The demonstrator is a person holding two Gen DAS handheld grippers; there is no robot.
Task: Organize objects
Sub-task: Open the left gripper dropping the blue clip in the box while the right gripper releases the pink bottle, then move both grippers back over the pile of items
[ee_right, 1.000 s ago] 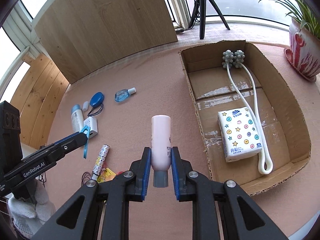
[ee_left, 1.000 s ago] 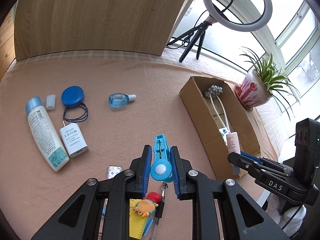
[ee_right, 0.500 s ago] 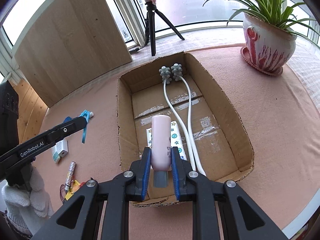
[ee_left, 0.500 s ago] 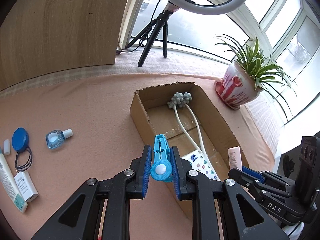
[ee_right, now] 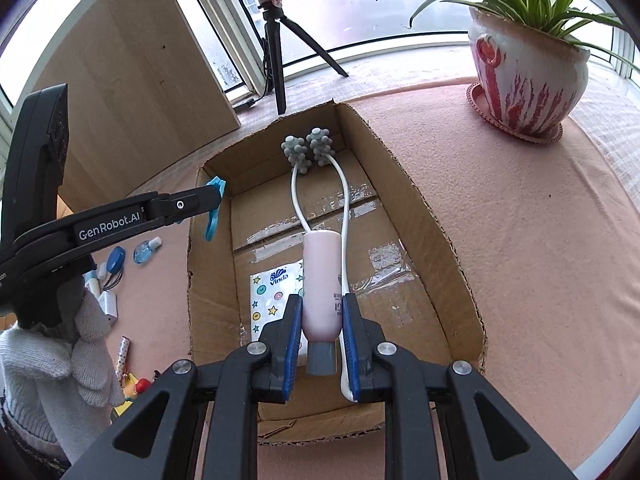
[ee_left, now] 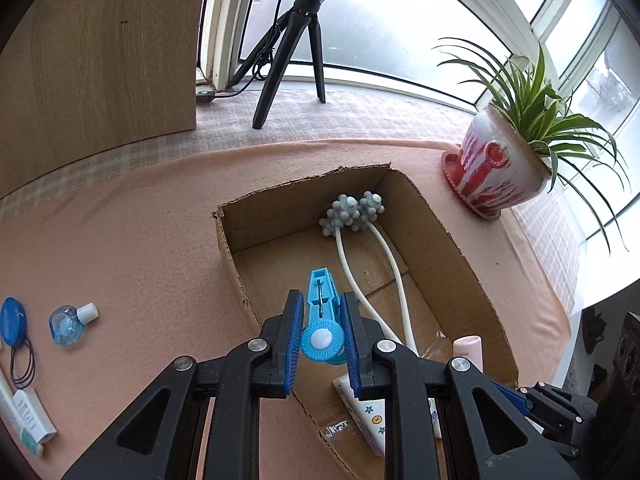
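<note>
My left gripper (ee_left: 320,320) is shut on a blue clip (ee_left: 322,320) and holds it over the left wall of the open cardboard box (ee_left: 452,256). In the right wrist view that clip (ee_right: 213,208) hangs just above the box's left edge. My right gripper (ee_right: 322,316) is shut on a pink bottle (ee_right: 322,276) with a grey cap, held above the inside of the cardboard box (ee_right: 432,220). On the box floor lie a white massager with grey knobbed balls (ee_right: 306,148) and a pack of tissues (ee_right: 272,292).
A potted plant (ee_right: 524,76) stands right of the box and a tripod (ee_left: 292,56) behind it. Left of the box on the pink cloth lie a small blue bottle (ee_left: 68,322), a blue round lid (ee_left: 12,322) and a white charger (ee_left: 34,410). A gloved hand (ee_right: 60,352) holds the left gripper.
Both grippers have travelled right from the open cloth to over the box, each keeping its grip. The loose items on the left have slid toward the edge of view.
</note>
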